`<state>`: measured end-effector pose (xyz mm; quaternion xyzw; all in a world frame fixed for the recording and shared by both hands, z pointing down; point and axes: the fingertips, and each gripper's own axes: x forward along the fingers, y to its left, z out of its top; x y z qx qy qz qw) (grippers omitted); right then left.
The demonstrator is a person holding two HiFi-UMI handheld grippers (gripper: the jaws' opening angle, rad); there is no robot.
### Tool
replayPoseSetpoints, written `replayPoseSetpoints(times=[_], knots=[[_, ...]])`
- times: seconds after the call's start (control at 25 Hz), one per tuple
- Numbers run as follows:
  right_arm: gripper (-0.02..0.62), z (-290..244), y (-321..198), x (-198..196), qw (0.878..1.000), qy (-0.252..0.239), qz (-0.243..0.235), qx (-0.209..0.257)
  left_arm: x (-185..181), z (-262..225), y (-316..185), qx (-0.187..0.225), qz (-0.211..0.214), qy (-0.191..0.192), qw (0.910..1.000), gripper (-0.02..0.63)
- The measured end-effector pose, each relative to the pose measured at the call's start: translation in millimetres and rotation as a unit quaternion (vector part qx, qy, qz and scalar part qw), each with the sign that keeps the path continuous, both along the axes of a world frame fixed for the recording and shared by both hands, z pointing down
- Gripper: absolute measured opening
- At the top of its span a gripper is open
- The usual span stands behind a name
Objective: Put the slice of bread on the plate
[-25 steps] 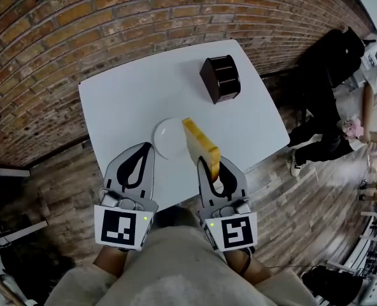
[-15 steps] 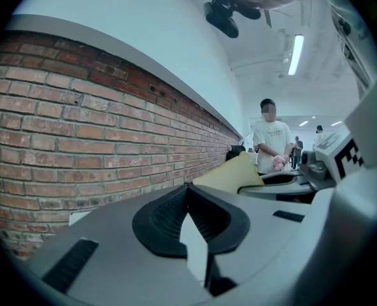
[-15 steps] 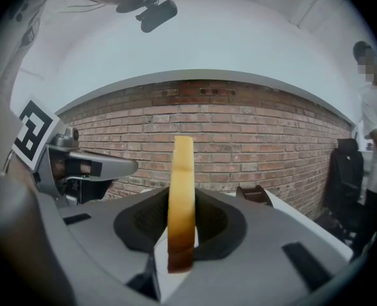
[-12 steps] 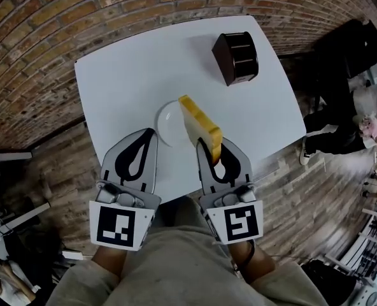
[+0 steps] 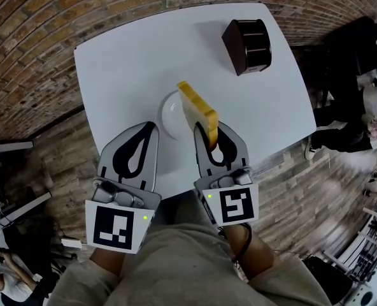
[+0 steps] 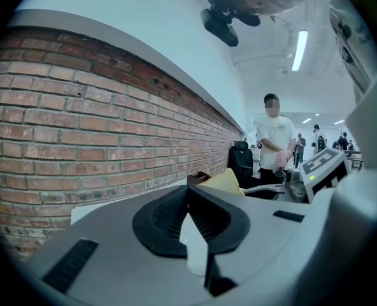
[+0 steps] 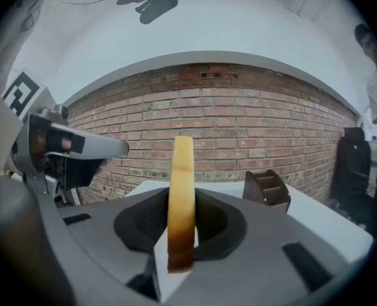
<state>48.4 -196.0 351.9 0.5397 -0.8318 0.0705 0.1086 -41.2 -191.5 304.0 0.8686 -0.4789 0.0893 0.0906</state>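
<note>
A yellow-crusted slice of bread [image 5: 198, 111] stands on edge between the jaws of my right gripper [image 5: 205, 132], which is shut on its lower end. In the right gripper view the bread [image 7: 181, 183] rises upright in the middle of the jaws. The small white plate [image 5: 168, 116] lies on the white table [image 5: 125, 62], just left of the slice and partly hidden behind it. My left gripper [image 5: 151, 127] hovers near the plate's near left edge; in the left gripper view, that left gripper [image 6: 188, 191] is shut with nothing in it.
A dark brown toaster [image 5: 247, 45] stands at the table's far right; it also shows in the right gripper view as the toaster [image 7: 267, 190]. A brick wall runs behind the table. A person [image 6: 274, 142] stands off to the right, with others further back.
Both grippers have sunk towards the table, the right one more, with the bread still held upright by the plate's right edge. The left gripper stays shut.
</note>
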Motion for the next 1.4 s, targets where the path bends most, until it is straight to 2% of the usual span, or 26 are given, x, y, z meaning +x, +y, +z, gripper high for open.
replayPoseSetpoints(times=[0.6,1.16,1.4], knots=[[0.089,42,-8,-8,0.999,-0.008,-0.006,-0.037,3,13,-1,-0.01,-0.001,-0.01,0.9999,0.009],[0.089,65,-22,-9,0.997,-0.032,-0.012,-0.064,19,56,-19,-0.062,0.02,-0.029,0.9975,0.009],[0.089,69,-22,-14,0.996,-0.049,-0.018,-0.074,24,60,-21,-0.064,0.028,-0.032,0.997,0.009]])
